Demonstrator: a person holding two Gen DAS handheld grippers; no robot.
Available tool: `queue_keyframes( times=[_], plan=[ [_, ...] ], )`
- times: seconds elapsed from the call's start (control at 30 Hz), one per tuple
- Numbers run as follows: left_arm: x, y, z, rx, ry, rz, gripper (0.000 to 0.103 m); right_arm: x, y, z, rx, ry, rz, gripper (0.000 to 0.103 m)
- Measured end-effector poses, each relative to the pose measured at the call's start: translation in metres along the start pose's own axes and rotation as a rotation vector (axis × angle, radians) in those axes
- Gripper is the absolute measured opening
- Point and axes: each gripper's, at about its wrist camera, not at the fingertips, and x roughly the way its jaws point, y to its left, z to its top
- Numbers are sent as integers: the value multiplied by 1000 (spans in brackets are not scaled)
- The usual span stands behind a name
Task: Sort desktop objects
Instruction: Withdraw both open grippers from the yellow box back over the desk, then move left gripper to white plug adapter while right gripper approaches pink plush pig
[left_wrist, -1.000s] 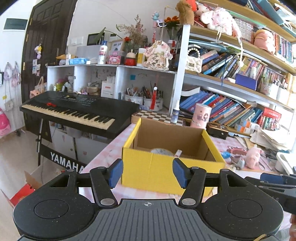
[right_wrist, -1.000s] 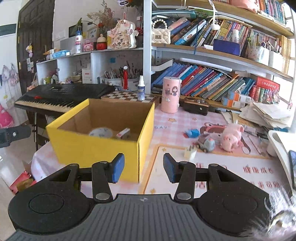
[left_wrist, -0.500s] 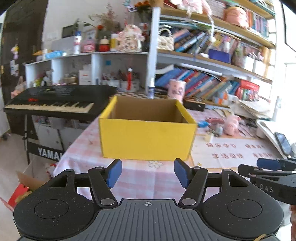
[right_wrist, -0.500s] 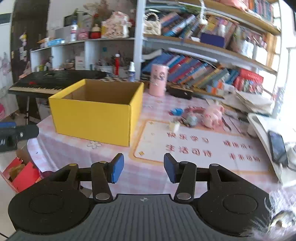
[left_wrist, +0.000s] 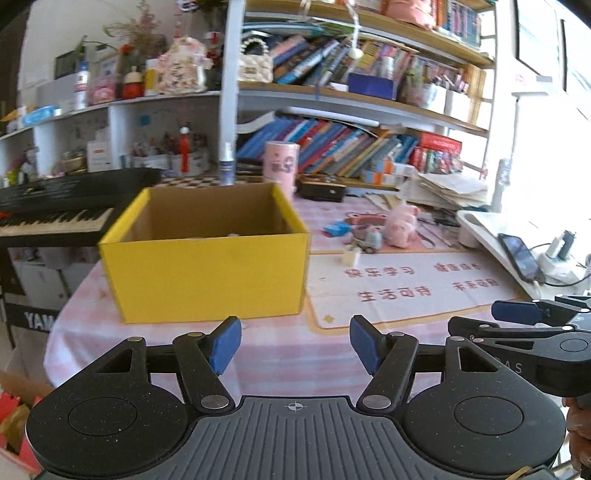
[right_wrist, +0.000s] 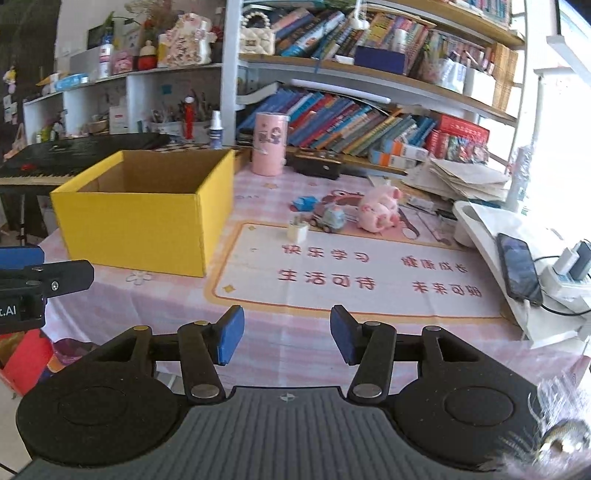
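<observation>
The open yellow cardboard box (right_wrist: 144, 210) sits at the far left of the counter (right_wrist: 295, 332), ready for the little toys lying right of it, like the soft pink pig (right_wrist: 380, 208). Both the left gripper (left_wrist: 295, 345) and the right gripper (right_wrist: 286, 334) hang near the counter's edge, well apart from the toys, jaws empty and opening to grab one.

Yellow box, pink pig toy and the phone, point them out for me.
yellow box (right_wrist: 133, 225), right wrist view, on its front wall.
pink pig toy (right_wrist: 380, 208), right wrist view, on its body.
phone (right_wrist: 519, 267), right wrist view, on its screen.

Pink checked table (right_wrist: 258, 332) bears a yellow box (right_wrist: 140, 229); lettered mat (right_wrist: 351, 273); pig toy (right_wrist: 380, 212).
</observation>
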Motion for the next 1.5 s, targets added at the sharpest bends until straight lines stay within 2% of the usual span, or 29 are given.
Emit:
queue_keyframes(
  times=[0.43, 0.77, 1.03, 1.5],
  plan=[
    [54, -54, 15, 86, 54, -136, 66, 24, -57, 2, 62, 51, -93, 52],
    [103, -91, 29, 95, 100, -169, 65, 68, -97, 14, 55, 117, -82, 52],
    [146, -114, 42, 64, 156, -130, 65, 109, -136, 28, 48, 160, -52, 52],
    [220, -132, 77, -6, 159, 22, 64, 177, -189, 65, 51, 152, 51, 54]
  ],
)
